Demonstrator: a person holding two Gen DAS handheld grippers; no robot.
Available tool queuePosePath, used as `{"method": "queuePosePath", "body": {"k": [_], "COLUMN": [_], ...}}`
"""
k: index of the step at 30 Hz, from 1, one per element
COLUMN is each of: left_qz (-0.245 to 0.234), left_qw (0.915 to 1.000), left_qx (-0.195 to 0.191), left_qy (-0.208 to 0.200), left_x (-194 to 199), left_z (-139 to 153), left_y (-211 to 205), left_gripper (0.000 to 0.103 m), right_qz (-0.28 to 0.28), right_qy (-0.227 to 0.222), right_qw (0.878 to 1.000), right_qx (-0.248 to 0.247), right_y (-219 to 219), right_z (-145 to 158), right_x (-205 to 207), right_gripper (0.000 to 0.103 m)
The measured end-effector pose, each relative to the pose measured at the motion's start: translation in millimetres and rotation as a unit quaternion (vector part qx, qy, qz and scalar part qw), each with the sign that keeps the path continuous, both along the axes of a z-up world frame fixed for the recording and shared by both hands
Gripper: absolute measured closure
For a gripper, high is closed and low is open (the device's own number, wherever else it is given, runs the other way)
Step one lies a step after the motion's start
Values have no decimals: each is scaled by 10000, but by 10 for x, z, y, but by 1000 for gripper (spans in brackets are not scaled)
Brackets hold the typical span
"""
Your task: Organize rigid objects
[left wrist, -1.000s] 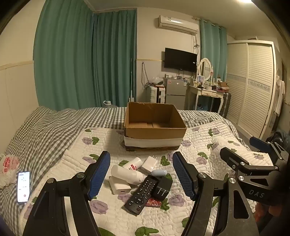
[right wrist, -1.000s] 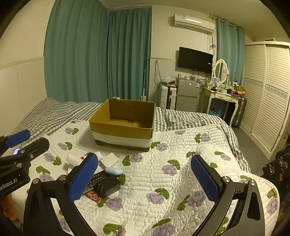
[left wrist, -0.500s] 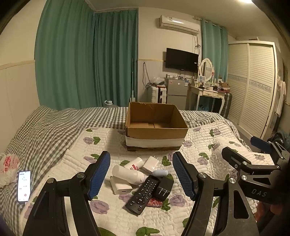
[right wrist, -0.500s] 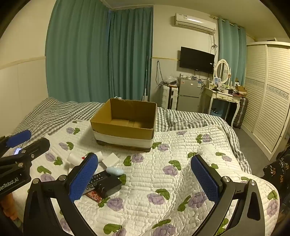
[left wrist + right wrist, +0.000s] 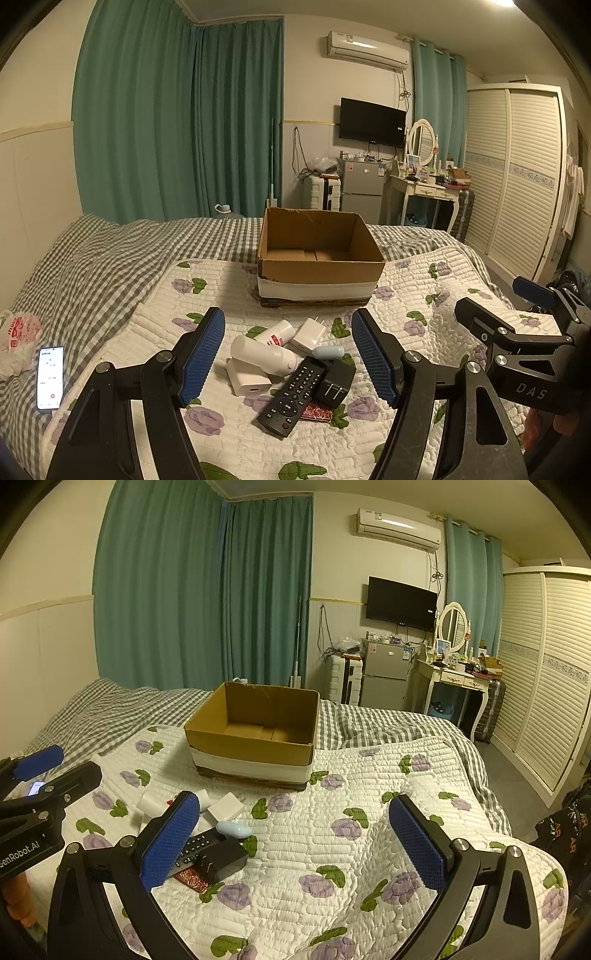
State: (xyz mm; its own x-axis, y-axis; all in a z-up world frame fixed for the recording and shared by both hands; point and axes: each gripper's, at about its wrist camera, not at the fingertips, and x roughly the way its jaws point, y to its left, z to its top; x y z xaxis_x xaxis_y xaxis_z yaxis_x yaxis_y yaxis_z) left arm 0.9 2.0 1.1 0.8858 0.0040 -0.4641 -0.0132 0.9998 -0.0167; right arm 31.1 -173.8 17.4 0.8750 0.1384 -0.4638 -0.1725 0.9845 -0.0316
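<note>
An open cardboard box (image 5: 320, 275) (image 5: 255, 755) stands empty on the floral quilt. In front of it lies a pile: a black remote (image 5: 291, 396) (image 5: 195, 845), a black charger (image 5: 336, 378) (image 5: 221, 858), a white bottle (image 5: 263, 352), a smaller red-labelled bottle (image 5: 275, 331), white chargers (image 5: 309, 332) (image 5: 246, 378) (image 5: 226, 806), a pale blue oval thing (image 5: 328, 350) (image 5: 233, 829) and a small red patterned item (image 5: 317, 411) (image 5: 191, 880). My left gripper (image 5: 288, 356) is open, above and just short of the pile. My right gripper (image 5: 295, 843) is open and empty, right of the pile.
A phone (image 5: 50, 373) with a lit screen and a white plastic bag (image 5: 16, 334) lie on the checked blanket at the left. Beyond the bed stand a small fridge (image 5: 360, 188), a dressing table (image 5: 428, 192) and a wardrobe (image 5: 517, 177).
Both views have shifted very slightly; the pile and the box sit where they were. Both grippers stay open.
</note>
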Motion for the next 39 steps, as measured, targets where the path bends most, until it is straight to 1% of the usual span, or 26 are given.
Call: {"method": "queuePosePath", "body": {"k": [39], "left_qz": [7], "left_qw": [10000], "left_qx": [-15], "left_qy": [3], "left_x": [-30], "left_z": [12], "left_y": [5], "left_gripper": [29], "right_qz": [-3], "right_qy": [67], "right_qw": [10000], "right_qx": [-22], "right_y": [35], "right_z": [-36], "right_x": [-38], "right_gripper": [0]}}
